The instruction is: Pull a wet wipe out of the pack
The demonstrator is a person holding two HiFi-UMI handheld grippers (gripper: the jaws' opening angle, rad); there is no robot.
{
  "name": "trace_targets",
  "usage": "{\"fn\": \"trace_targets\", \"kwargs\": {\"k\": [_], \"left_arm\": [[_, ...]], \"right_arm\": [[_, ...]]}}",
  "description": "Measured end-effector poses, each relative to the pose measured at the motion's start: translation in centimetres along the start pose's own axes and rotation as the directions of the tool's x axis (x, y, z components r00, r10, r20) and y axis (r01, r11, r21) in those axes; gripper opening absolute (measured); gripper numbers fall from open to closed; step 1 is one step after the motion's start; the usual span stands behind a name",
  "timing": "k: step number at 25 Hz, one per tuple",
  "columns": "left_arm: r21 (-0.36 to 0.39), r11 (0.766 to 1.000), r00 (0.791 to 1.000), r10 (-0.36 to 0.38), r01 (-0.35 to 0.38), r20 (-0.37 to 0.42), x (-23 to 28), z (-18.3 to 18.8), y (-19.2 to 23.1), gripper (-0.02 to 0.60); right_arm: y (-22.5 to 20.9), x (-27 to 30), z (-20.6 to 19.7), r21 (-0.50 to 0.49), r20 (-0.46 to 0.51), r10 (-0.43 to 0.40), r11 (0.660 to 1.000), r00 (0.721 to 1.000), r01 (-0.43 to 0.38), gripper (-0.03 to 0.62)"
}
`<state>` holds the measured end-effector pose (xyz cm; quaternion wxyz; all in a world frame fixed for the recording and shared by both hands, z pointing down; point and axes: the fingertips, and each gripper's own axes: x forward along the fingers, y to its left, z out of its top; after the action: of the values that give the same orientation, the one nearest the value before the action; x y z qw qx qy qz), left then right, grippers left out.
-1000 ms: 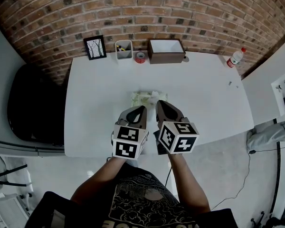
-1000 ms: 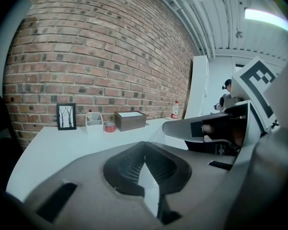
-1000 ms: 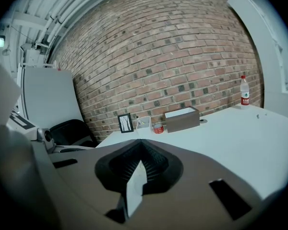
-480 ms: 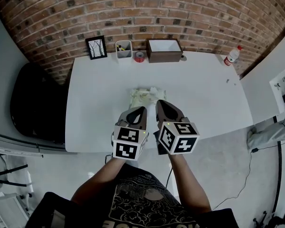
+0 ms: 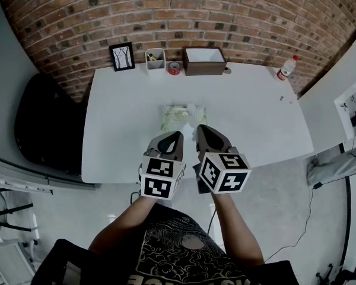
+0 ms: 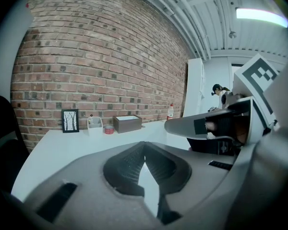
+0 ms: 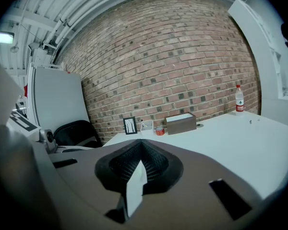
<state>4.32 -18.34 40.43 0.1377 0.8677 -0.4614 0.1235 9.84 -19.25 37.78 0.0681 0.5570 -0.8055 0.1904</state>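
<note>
Pack (image 5: 180, 117) farther off, head view only

We can't make out a single readable word or number here. The bottle (image 5: 286, 69) at the bench's (image 5: 255, 123) far right corner has a red label, but the print's way too small. The wipe pack (image 5: 177, 116) mid-bench shows only a blurry pattern. The left claw (image 5: 178, 136) and right claw (image 5: 200, 129) carry just black-and-white square markers (image 5: 161, 177), no letters.
</note>
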Motion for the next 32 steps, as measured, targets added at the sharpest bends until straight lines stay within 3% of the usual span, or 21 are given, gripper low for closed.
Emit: {"fn": "trace_targets", "kwargs": {"k": [32], "left_arm": [[0.03,0.999,0.998,-0.03,0.029,0.059,-10.2,-1.4,-7.3,0.012]], "right_arm": [[6.0,-12.2,-4.0,-0.083,0.054,0.023,0.996,0.998,-0.019,0.017]]}}
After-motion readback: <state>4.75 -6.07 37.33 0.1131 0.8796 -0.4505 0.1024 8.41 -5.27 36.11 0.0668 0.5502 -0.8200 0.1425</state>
